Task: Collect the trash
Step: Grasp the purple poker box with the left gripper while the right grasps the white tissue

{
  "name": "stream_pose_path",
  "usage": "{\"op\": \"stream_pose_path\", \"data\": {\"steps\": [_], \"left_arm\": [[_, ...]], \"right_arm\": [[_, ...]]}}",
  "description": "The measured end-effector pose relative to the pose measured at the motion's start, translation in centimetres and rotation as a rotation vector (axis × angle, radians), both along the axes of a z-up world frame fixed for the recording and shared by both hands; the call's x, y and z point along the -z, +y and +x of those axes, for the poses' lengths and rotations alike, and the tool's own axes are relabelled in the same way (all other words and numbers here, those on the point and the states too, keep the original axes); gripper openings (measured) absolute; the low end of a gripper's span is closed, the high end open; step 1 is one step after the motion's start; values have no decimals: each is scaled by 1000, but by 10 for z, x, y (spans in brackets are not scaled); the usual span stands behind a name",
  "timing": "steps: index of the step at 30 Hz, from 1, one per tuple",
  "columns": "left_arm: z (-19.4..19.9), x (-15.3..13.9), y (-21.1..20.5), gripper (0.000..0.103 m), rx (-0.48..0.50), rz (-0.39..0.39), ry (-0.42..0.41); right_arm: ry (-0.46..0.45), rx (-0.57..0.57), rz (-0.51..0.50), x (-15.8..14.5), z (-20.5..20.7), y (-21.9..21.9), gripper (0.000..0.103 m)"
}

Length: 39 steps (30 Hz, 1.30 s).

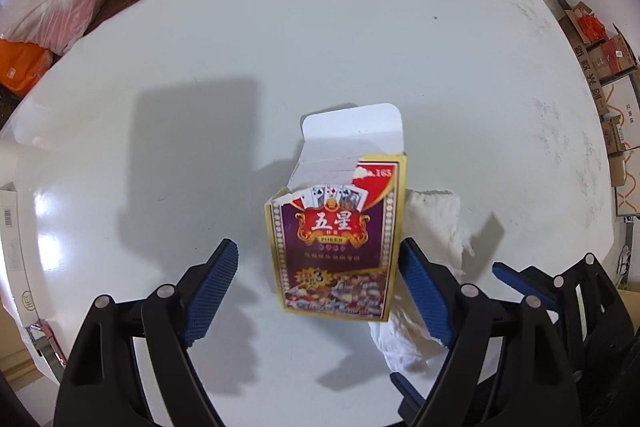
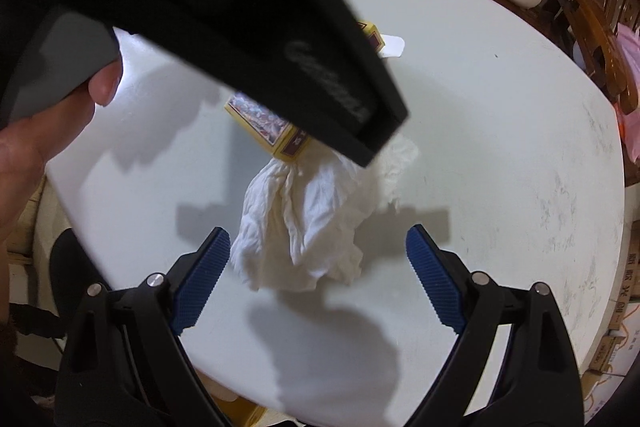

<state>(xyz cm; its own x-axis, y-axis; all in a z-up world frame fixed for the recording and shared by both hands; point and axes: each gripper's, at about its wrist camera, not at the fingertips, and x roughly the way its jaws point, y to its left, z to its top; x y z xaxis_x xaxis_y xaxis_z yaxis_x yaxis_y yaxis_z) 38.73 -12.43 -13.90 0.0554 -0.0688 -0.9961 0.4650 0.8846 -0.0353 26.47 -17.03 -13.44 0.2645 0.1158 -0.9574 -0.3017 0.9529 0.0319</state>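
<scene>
Fingers: left gripper (image 1: 320,283) spread wide either side of the card box (image 1: 338,239), pads clear of it | right gripper (image 2: 318,267) spread, holding nothing, over the crumpled tissue (image 2: 308,223) | box lies flat on the white table (image 1: 360,47), flap torn open | tissue touching the box, partly under it

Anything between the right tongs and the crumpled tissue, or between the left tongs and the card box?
Nothing visible. The right tongs stand open around the near end of the crumpled tissue. The left tongs stand open astride the card box, though the tissue lies against the box's right side, by the right pad.
</scene>
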Motion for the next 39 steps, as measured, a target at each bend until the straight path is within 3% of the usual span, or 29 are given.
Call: {"op": "stream_pose_path", "data": {"steps": [6, 12, 23, 25, 29, 39], "left_arm": [[13, 18, 8, 80, -33, -14, 31], [21, 26, 14, 80, -52, -35, 40], [30, 27, 29, 80, -82, -77, 52], [19, 27, 32, 78, -90, -84, 57], [18, 25, 35, 62, -85, -80, 50], [13, 23, 47, 61, -92, -78, 33]], "right_arm": [[-9, 15, -3, 9, 7, 0, 86], [-45, 26, 3, 12, 2, 4, 76], [-79, 35, 24, 8, 0, 7, 41], [-81, 38, 25, 8, -3, 7, 36], [-80, 31, 28, 11, -1, 1, 28], [-94, 14, -17, 8, -17, 3, 22]]}}
